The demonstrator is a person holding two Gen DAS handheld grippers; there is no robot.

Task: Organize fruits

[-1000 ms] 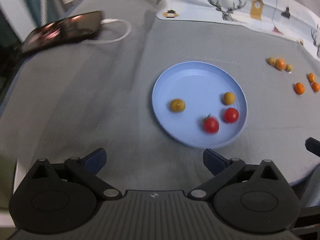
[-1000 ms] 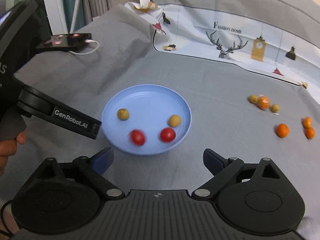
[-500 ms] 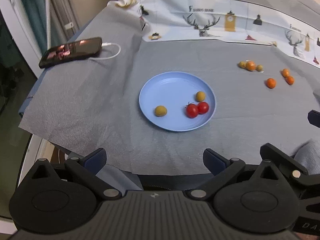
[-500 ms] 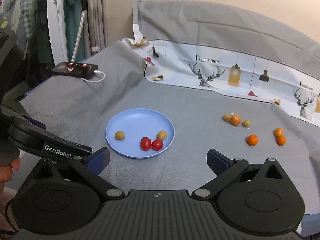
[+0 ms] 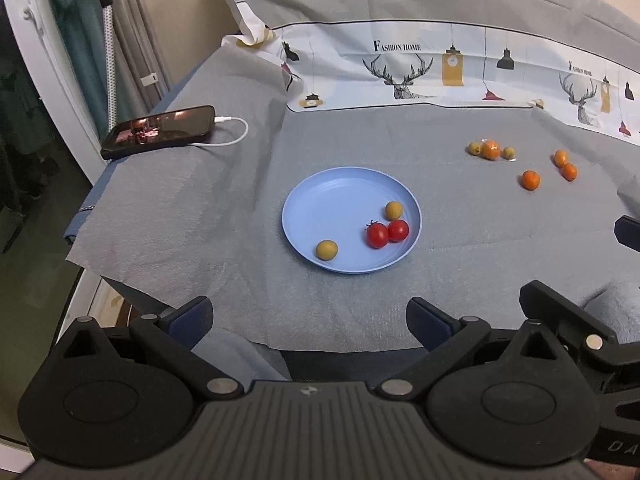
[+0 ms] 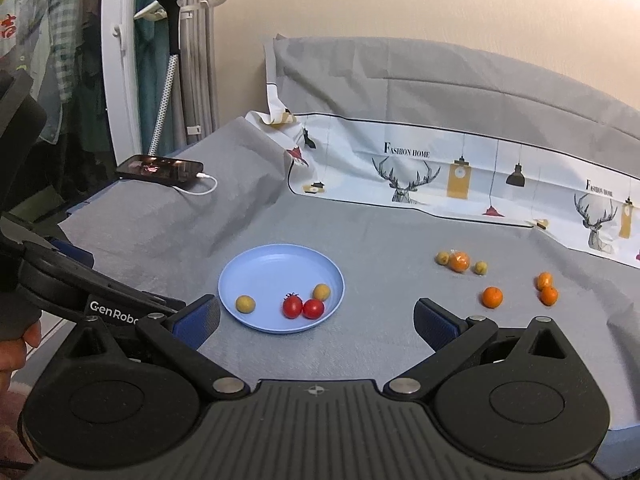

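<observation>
A blue plate (image 5: 332,192) (image 6: 276,264) sits mid-table and holds two red cherry tomatoes (image 5: 386,233) (image 6: 303,307) and two yellow-green fruits (image 5: 327,249) (image 6: 245,303). Several small oranges (image 5: 531,179) (image 6: 491,297) and two more yellow-green fruits (image 5: 474,148) (image 6: 480,268) lie loose on the grey cloth to the right. My left gripper (image 5: 310,318) is open and empty, held back over the table's near edge. My right gripper (image 6: 318,324) is open and empty, also held back, just short of the plate.
A phone (image 5: 158,131) (image 6: 160,168) on a white cable lies at the table's far left corner. A printed deer cloth (image 5: 440,72) (image 6: 460,172) runs along the back. The table's left edge (image 5: 80,216) drops to the floor. The left gripper's body (image 6: 80,300) shows at the right wrist view's left.
Both grippers have pulled back and up from the plate, which now looks smaller and farther. The red tomato that was rolling has come to rest beside the other. Both jaws stayed open.
</observation>
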